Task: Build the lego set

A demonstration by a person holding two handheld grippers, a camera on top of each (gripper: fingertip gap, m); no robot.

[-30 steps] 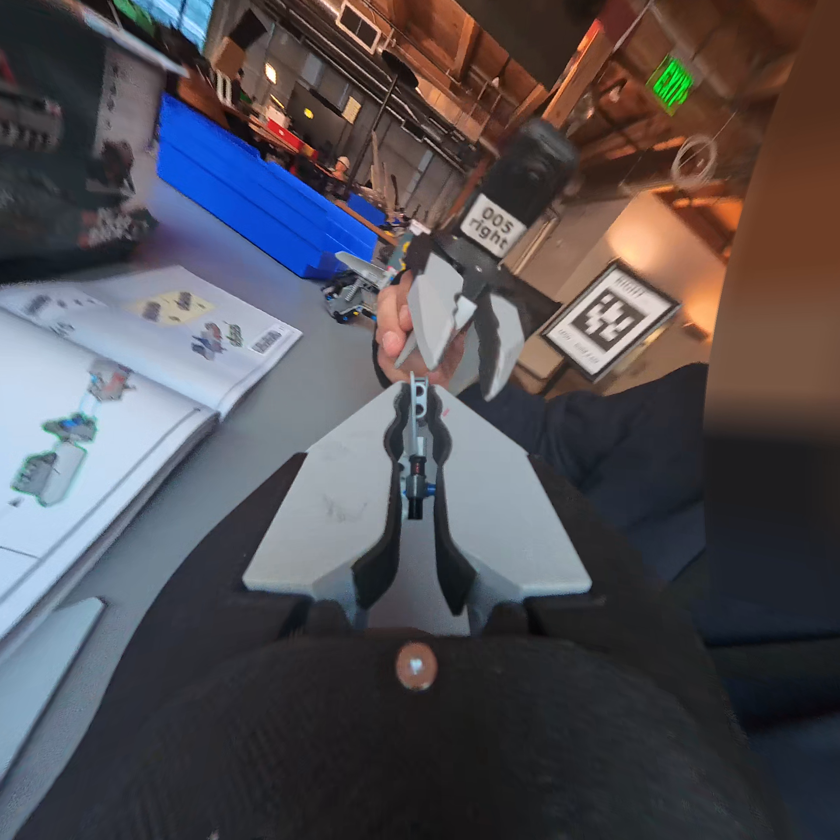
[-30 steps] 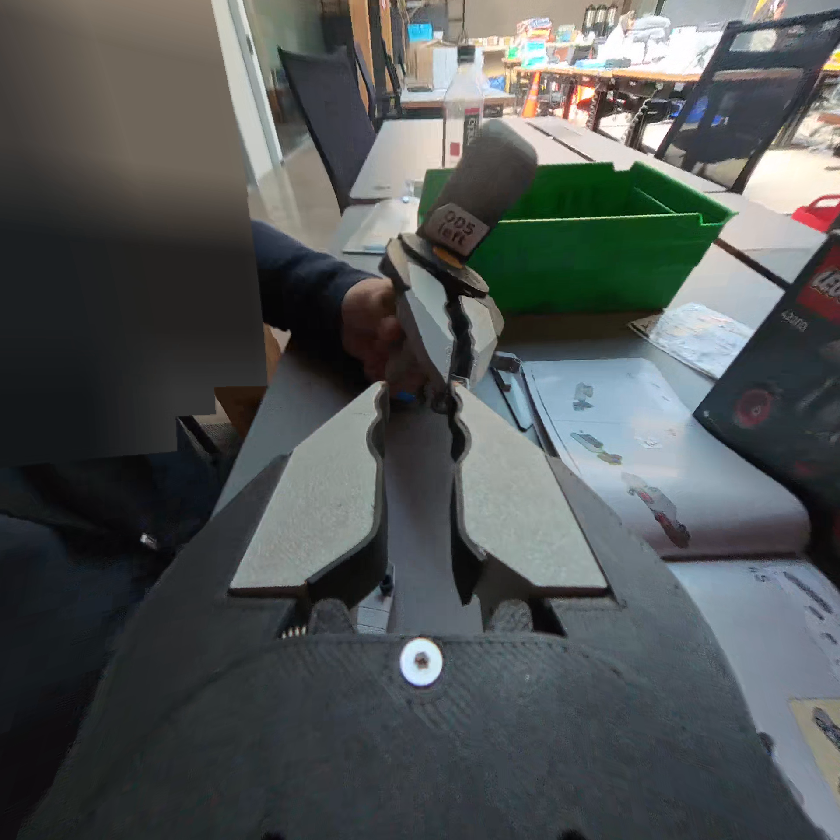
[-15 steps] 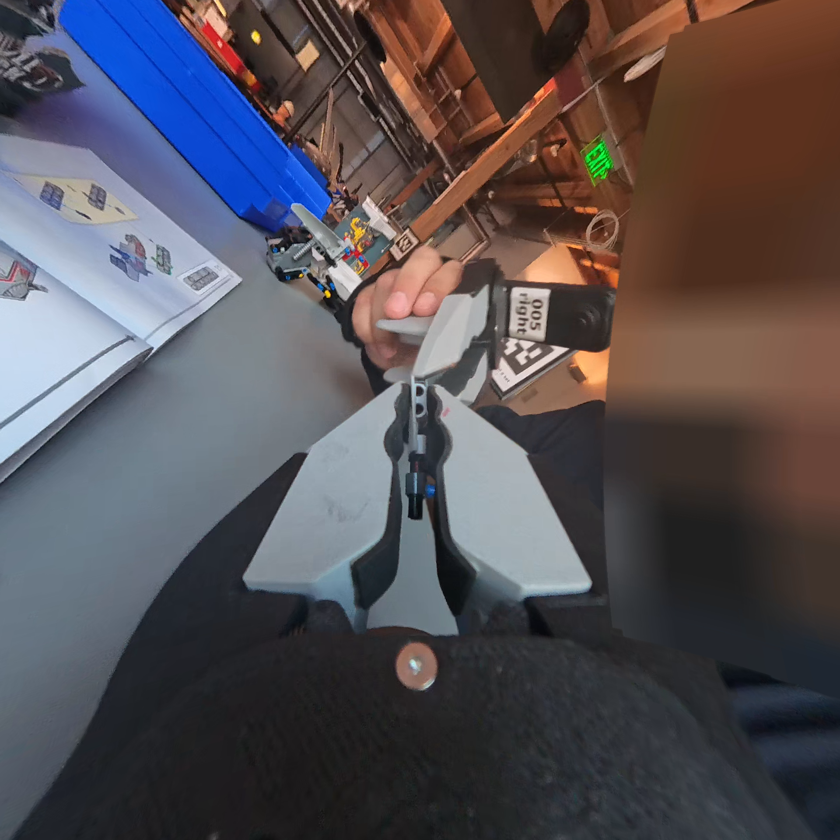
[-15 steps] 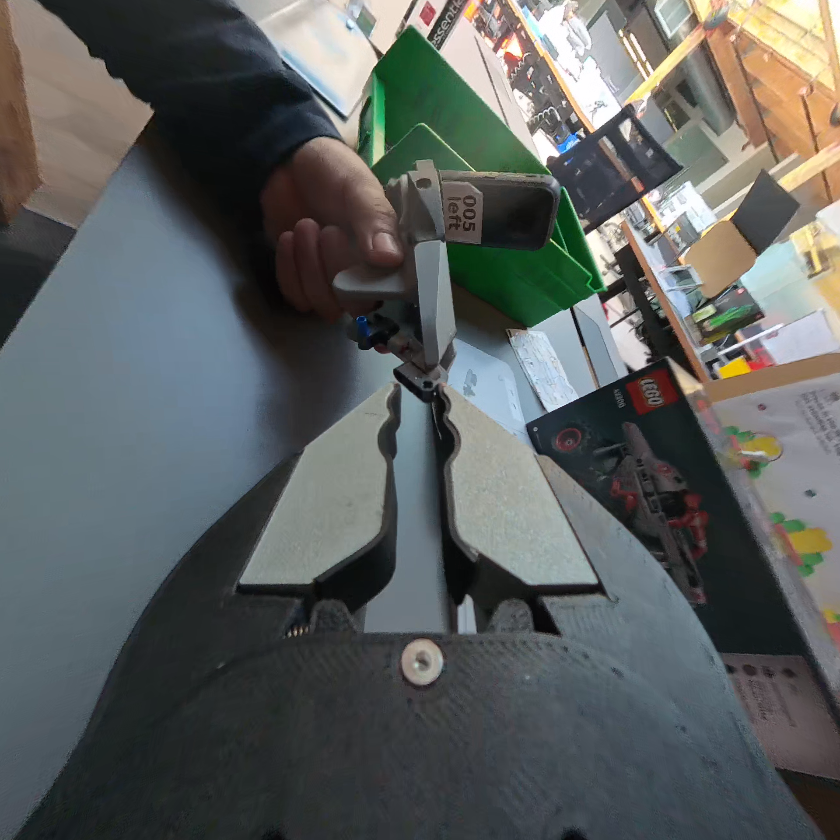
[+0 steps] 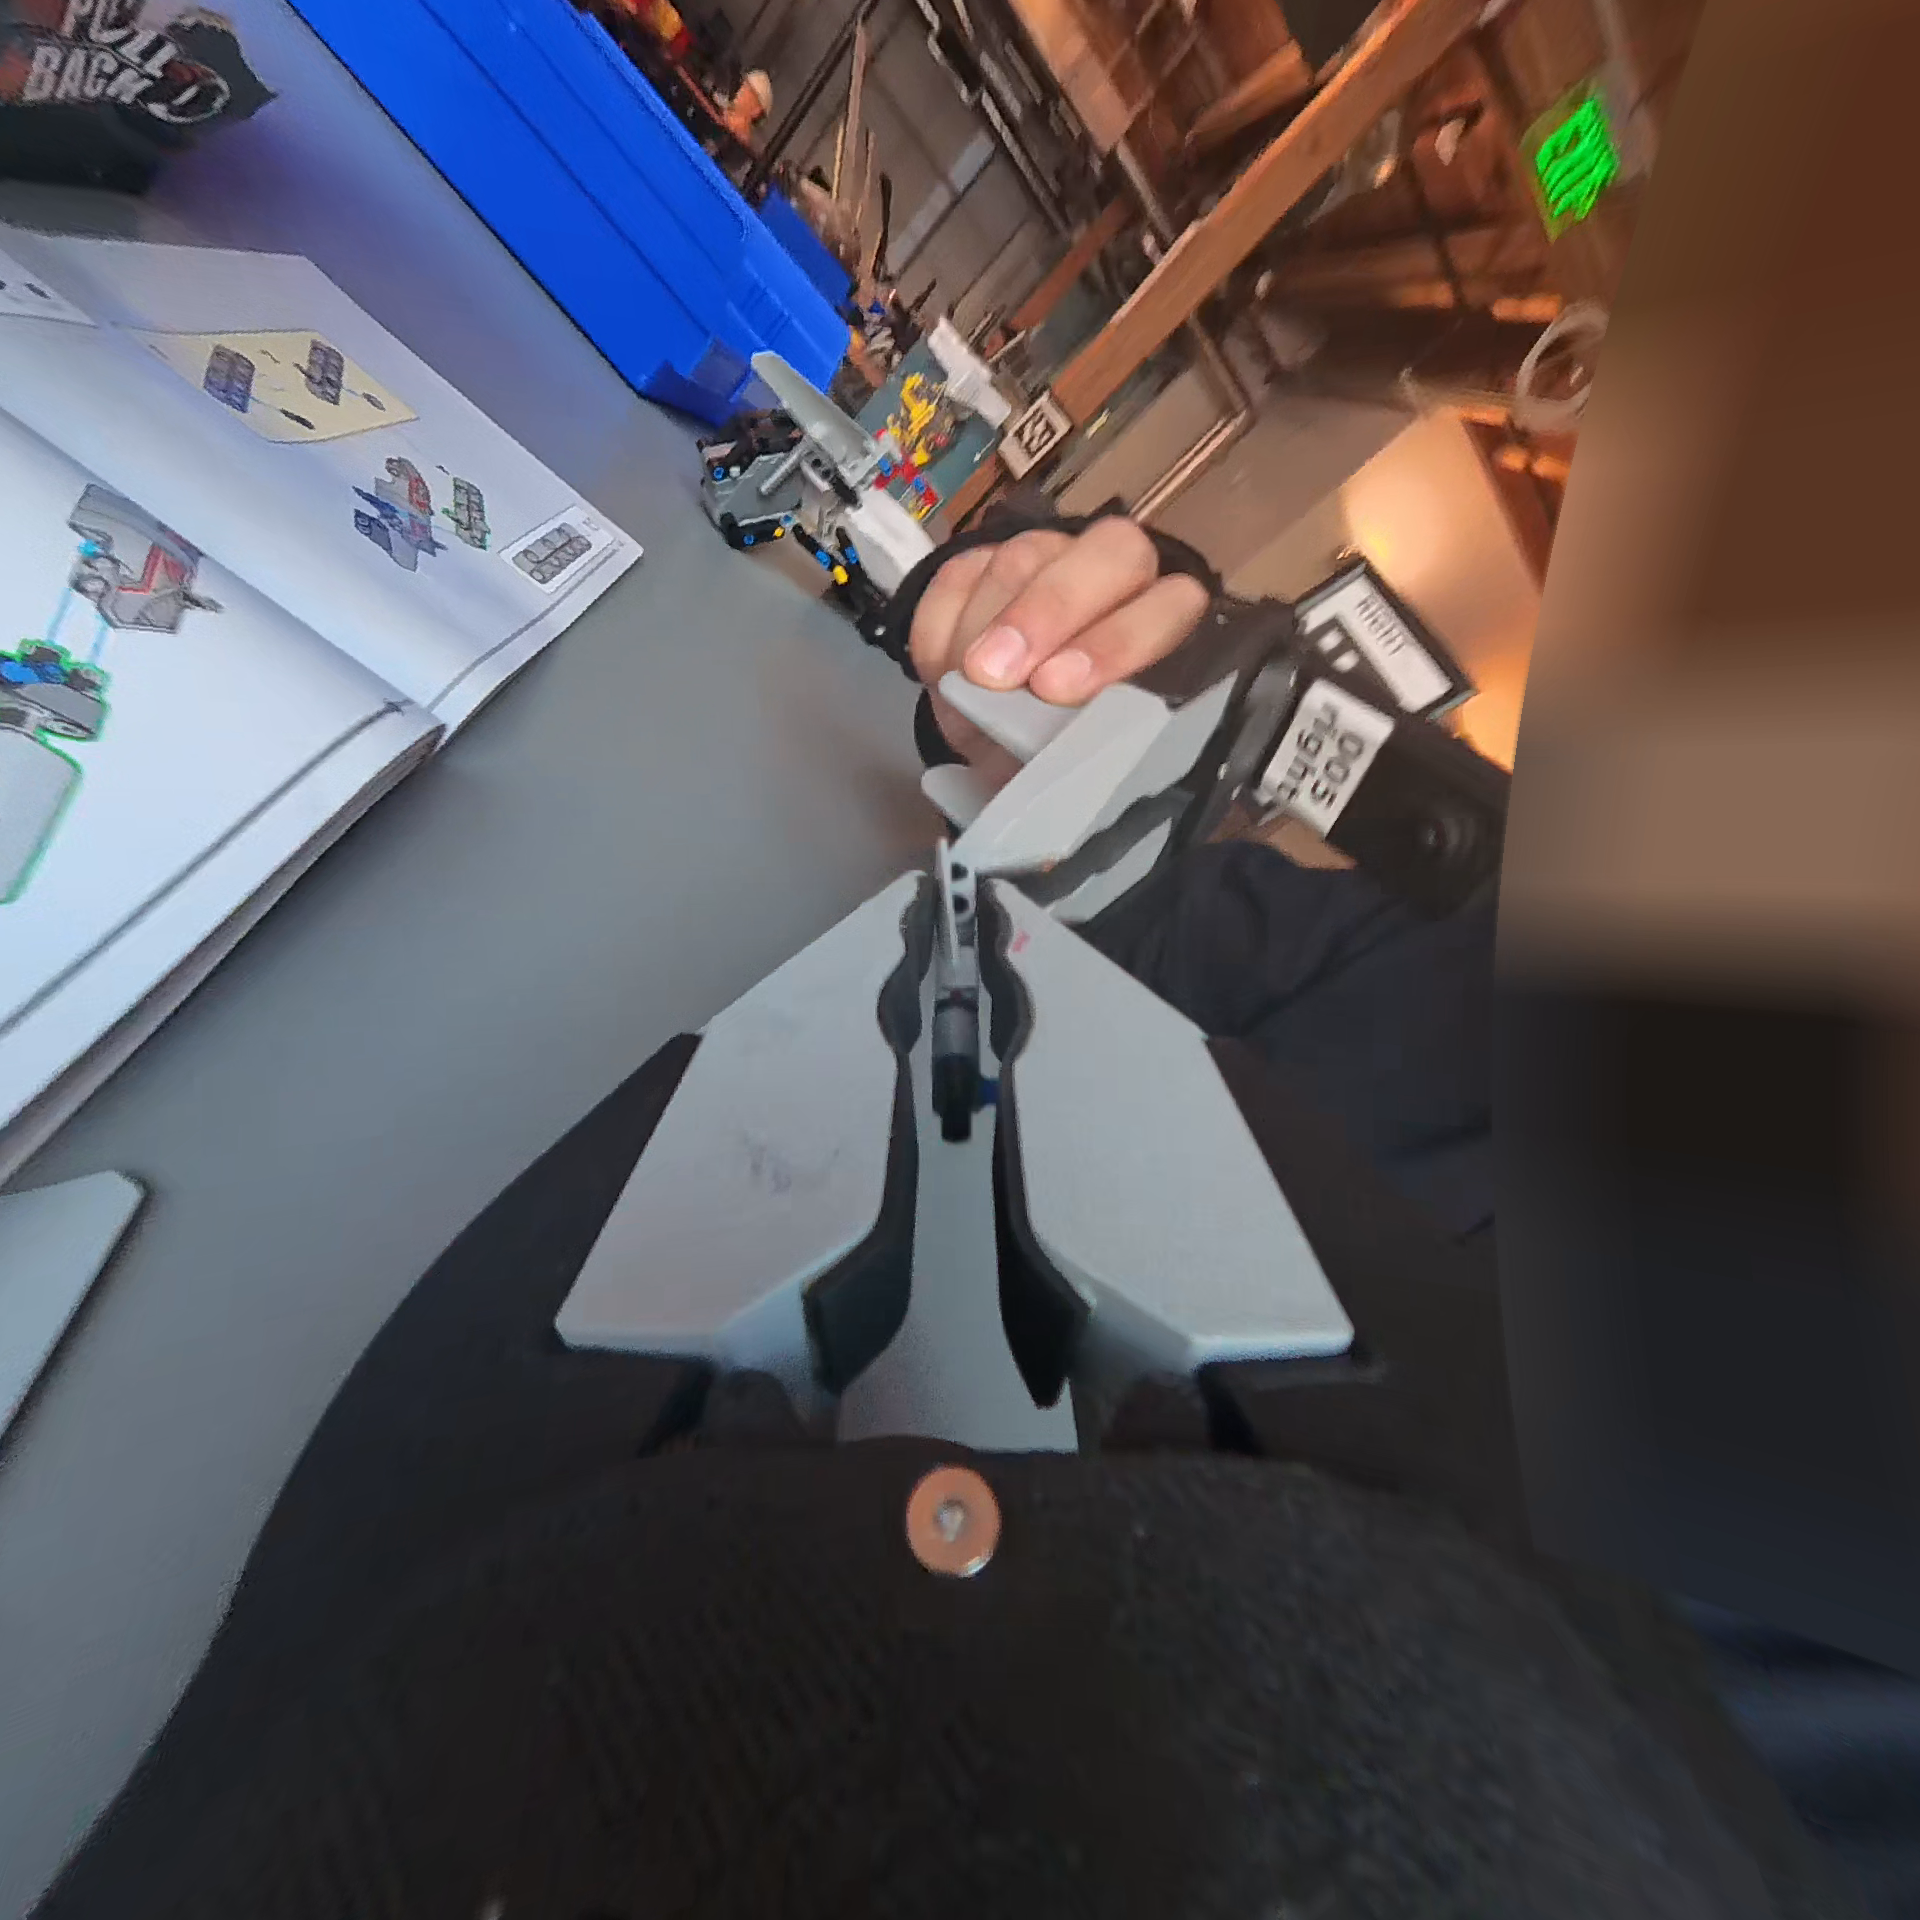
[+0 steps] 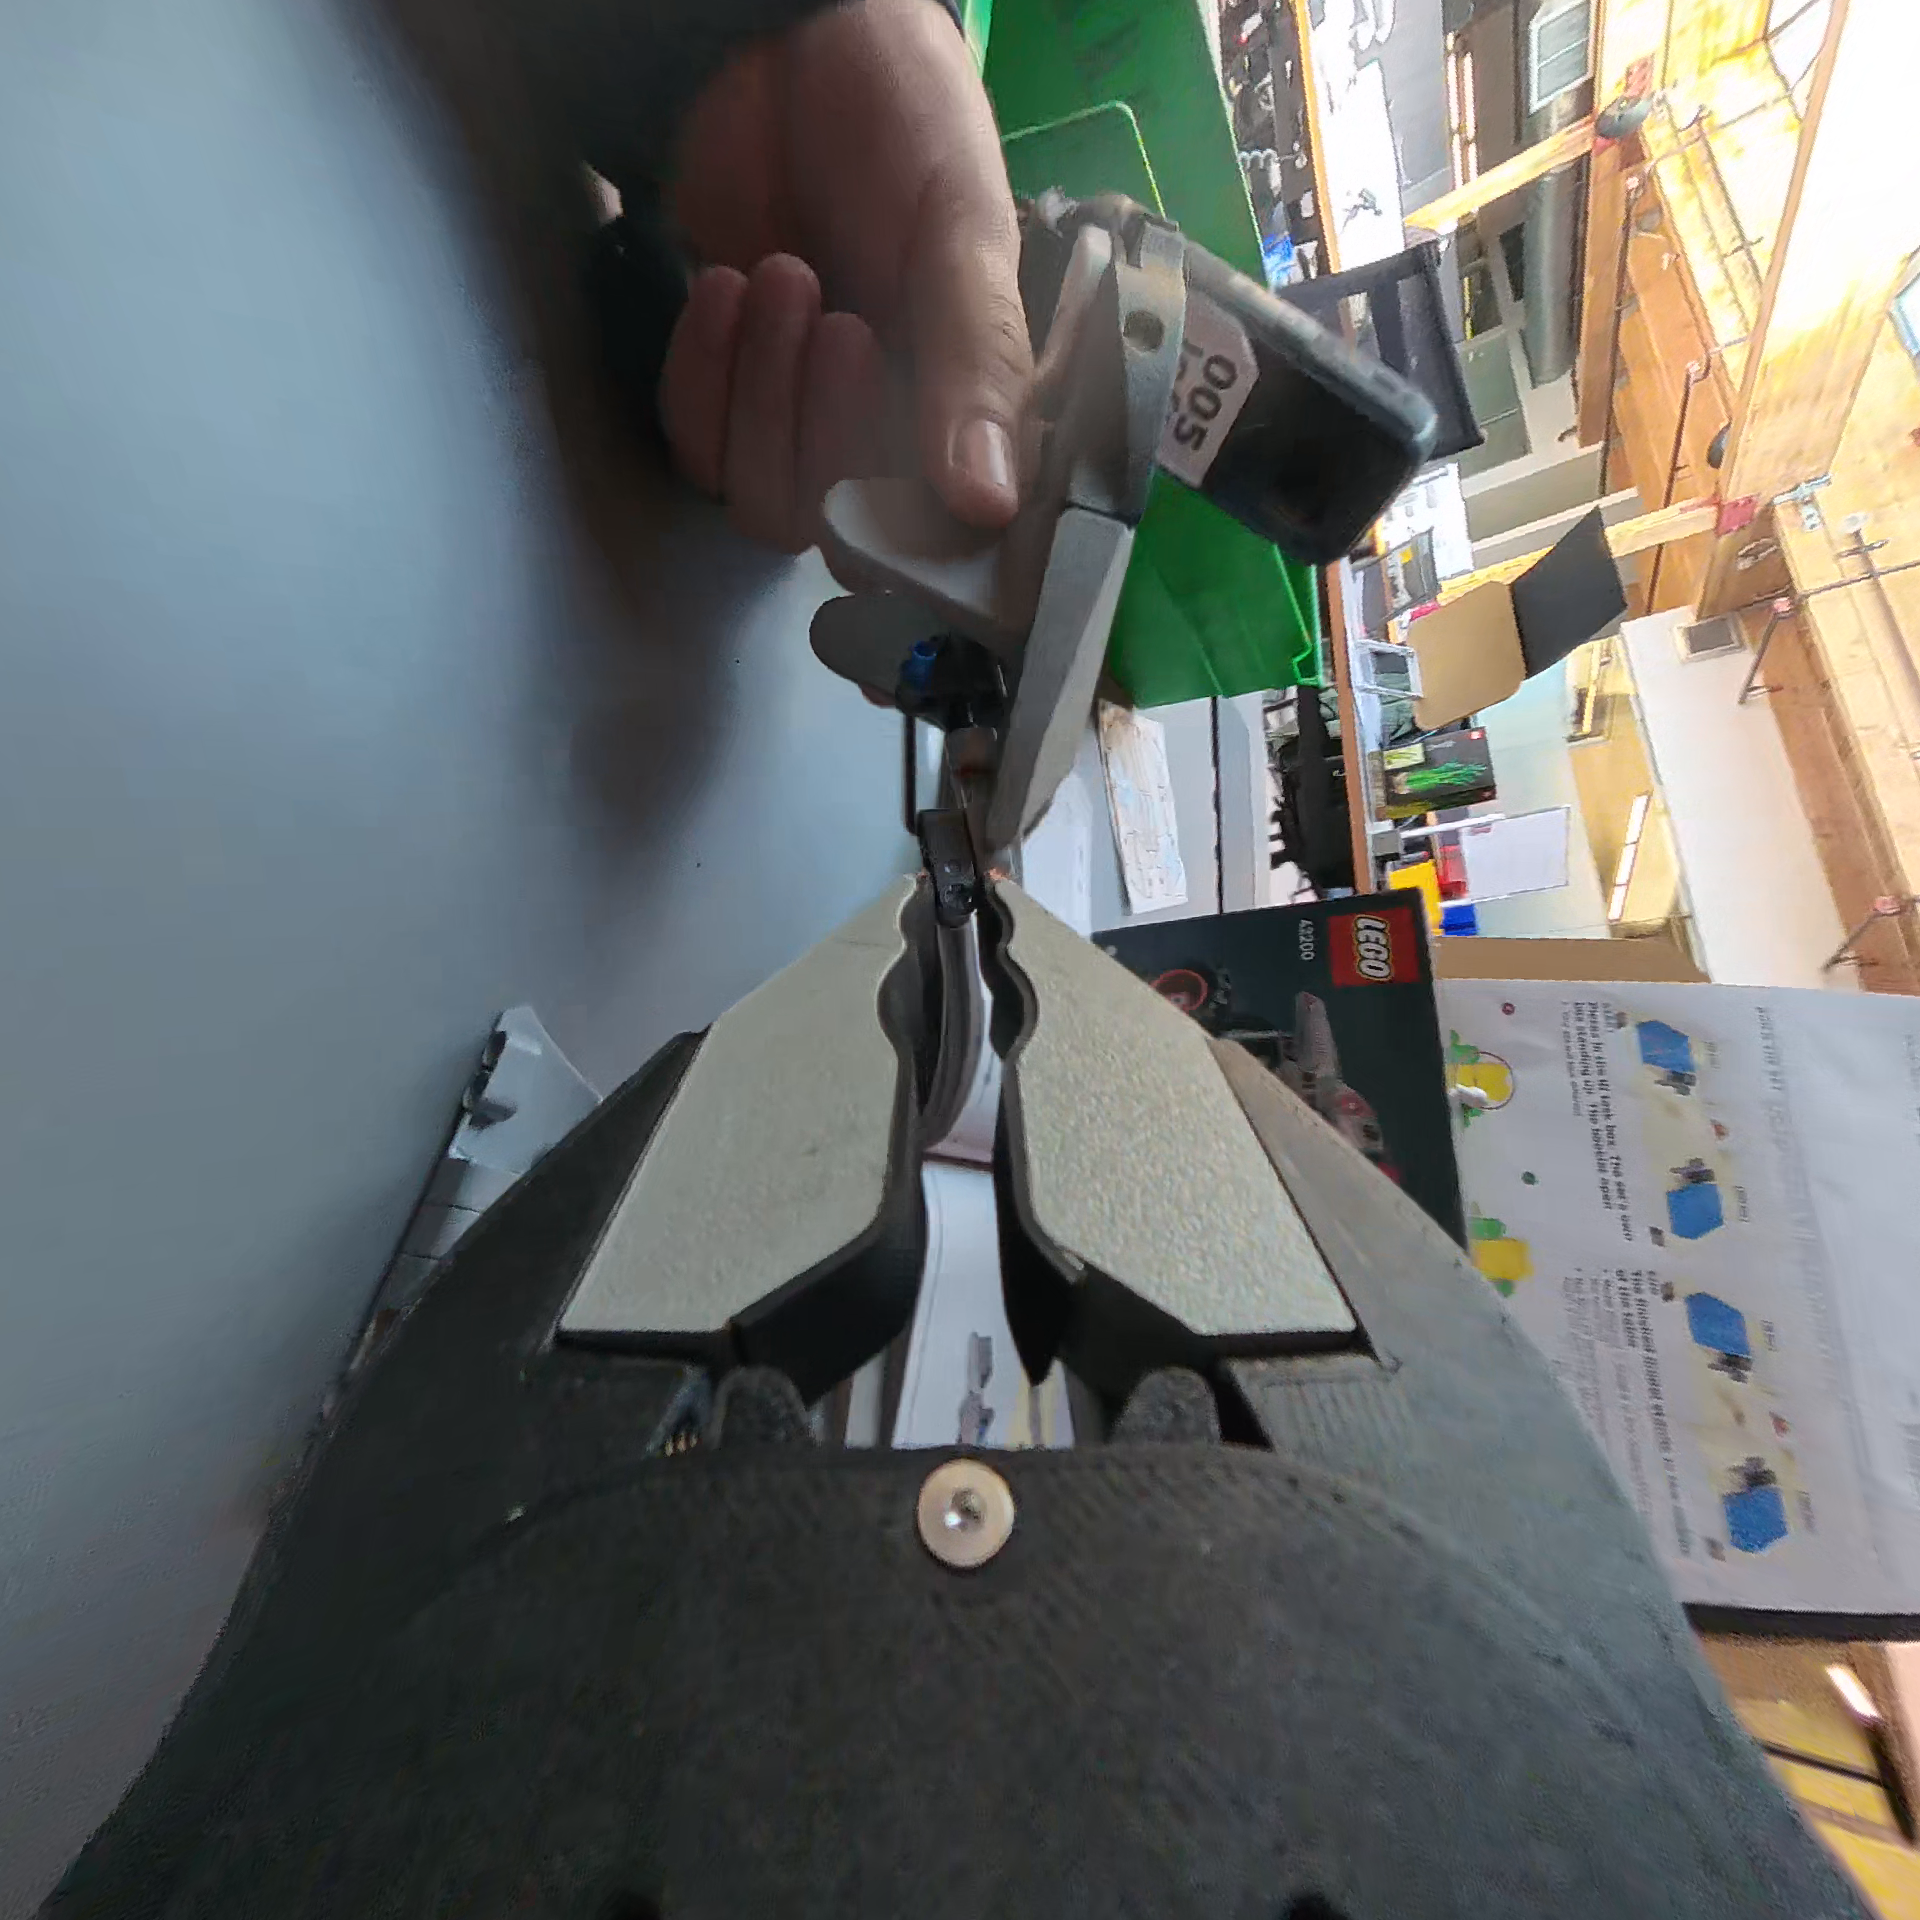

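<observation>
Left wrist view. Looks along the left gripper [image 5: 956,906], held low over the grey table [image 5: 623,790]. Finds its jaws clamped together on a thin lego piece [image 5: 954,997]: grey beam end poking out past the tips, dark axle and a blue pin running back down the slot. Meets the right gripper [image 5: 1023,831] coming in from the right, turned on its side, tips touching the beam end. Shows the right hand [image 5: 1039,623] wrapped round that gripper's grey handle, fingers on top. Carries writing on a white label [image 5: 1320,758] on the camera housing, on a black-and-white marker board [image 5: 1371,644], on a green lit sign [image 5: 1574,156] overhead and on a black box [image 5: 104,73] at top left. Leaves an open instruction booklet [image 5: 260,499] on the left, a partly built model [image 5: 790,478] beyond it, just before the blue bins [image 5: 582,177].

Right wrist view. Rolls the scene sideways. Pinches the right gripper's tips nearly together on the black end of the lego piece [image 6: 951,878]. Shows the left gripper [image 6: 987,800] gripping the rest of it from above, blue pin sticking out to the left. Shows the left hand [image 6: 862,312] curled on the handle, thumb pressed down. Bears writing on a grey tag [image 6: 1210,405], a dark set box with a red brand logo [image 6: 1340,1039] and a printed sheet [image 6: 1714,1299]. Sets a green bin [image 6: 1174,582] behind.
</observation>
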